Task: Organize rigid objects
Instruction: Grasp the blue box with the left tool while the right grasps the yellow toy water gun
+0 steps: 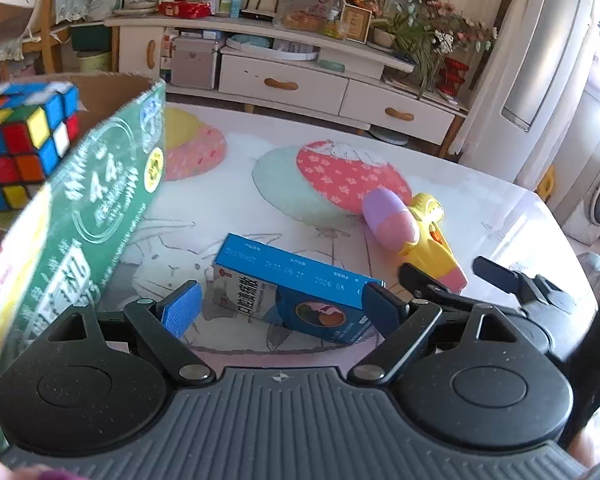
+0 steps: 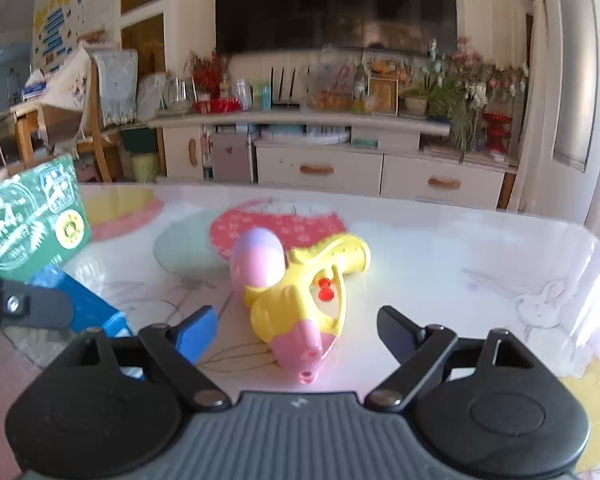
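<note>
A blue medicine box (image 1: 292, 292) lies on the table between the fingers of my left gripper (image 1: 282, 308), which is open; its left pad stands clear of the box. At the left rises a green carton (image 1: 100, 208) with a Rubik's cube (image 1: 24, 140) inside. A yellow and pink toy water gun (image 2: 300, 292) with a purple-pink tank lies with its pink nozzle between the fingers of my open right gripper (image 2: 298, 332), and neither pad touches it. In the left wrist view the right gripper (image 1: 454, 274) straddles the toy water gun (image 1: 420, 232) at its nozzle.
The table (image 1: 500, 208) wears a pale cloth printed with coloured shapes. Its far edge faces a white TV cabinet (image 1: 300, 80) crowded with jars, boxes and flowers. The blue medicine box (image 2: 80, 304) and green carton (image 2: 32, 216) sit left of the toy.
</note>
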Tool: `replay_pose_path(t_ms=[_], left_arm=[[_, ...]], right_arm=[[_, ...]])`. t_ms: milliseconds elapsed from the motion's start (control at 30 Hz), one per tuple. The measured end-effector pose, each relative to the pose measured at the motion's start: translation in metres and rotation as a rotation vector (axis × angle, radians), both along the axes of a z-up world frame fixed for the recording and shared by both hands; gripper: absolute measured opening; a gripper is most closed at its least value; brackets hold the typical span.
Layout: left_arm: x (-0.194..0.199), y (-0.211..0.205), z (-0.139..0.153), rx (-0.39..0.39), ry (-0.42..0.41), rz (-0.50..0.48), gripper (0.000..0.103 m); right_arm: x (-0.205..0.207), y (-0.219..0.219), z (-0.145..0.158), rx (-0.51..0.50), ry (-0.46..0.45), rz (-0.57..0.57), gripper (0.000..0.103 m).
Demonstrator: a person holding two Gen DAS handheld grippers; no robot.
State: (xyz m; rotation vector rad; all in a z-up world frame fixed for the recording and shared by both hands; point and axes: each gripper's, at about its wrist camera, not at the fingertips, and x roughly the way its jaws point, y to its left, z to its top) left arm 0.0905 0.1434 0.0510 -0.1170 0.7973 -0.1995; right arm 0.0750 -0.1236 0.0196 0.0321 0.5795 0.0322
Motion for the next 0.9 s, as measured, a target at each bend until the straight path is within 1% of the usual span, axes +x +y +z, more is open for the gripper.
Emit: replay_pose_path(t_ms=[100, 267, 467, 533, 600, 667, 733, 800, 900], left_arm=[[0.002, -0.003, -0.006, -0.026, -0.002, -0.013, 0.103], [0.006, -0.008, -0.009, -0.034, -0.036, -0.015, 0.103], [0.007, -0.006, -0.012, -0.055, -0.06, -0.042, 0.103], [0.005, -0.007, -0.011, -0.041, -0.078, -0.066, 0.103], [0.004, -0.01, -0.009, -0.003, -0.099, -0.084, 0.103], [0.005, -0.008, -0.008, 0.025, -0.101, -0.076, 0.103], [0.006, -0.004, -0.007, 0.029, -0.082, -0.063, 0.103], [0.009, 0.001, -0.005, 0.015, -0.036, -0.031, 0.103], [0.01, 0.006, -0.004, -0.061, 0.051, 0.016, 0.103]], right_arm=[[0.007, -0.003, -0.001, 0.016, 0.008, 0.007, 0.094], [0.014, -0.008, -0.004, 0.025, 0.036, 0.003, 0.096], [0.019, -0.017, -0.005, 0.067, 0.064, 0.007, 0.098], [0.02, -0.017, -0.005, 0.068, 0.066, 0.007, 0.098], [0.02, -0.017, -0.005, 0.073, 0.067, 0.006, 0.098], [0.019, -0.018, -0.005, 0.078, 0.065, 0.002, 0.099], [0.02, -0.02, -0.004, 0.08, 0.067, 0.0, 0.099], [0.02, -0.019, -0.004, 0.077, 0.069, -0.002, 0.099], [0.022, -0.017, -0.004, 0.064, 0.07, -0.003, 0.1]])
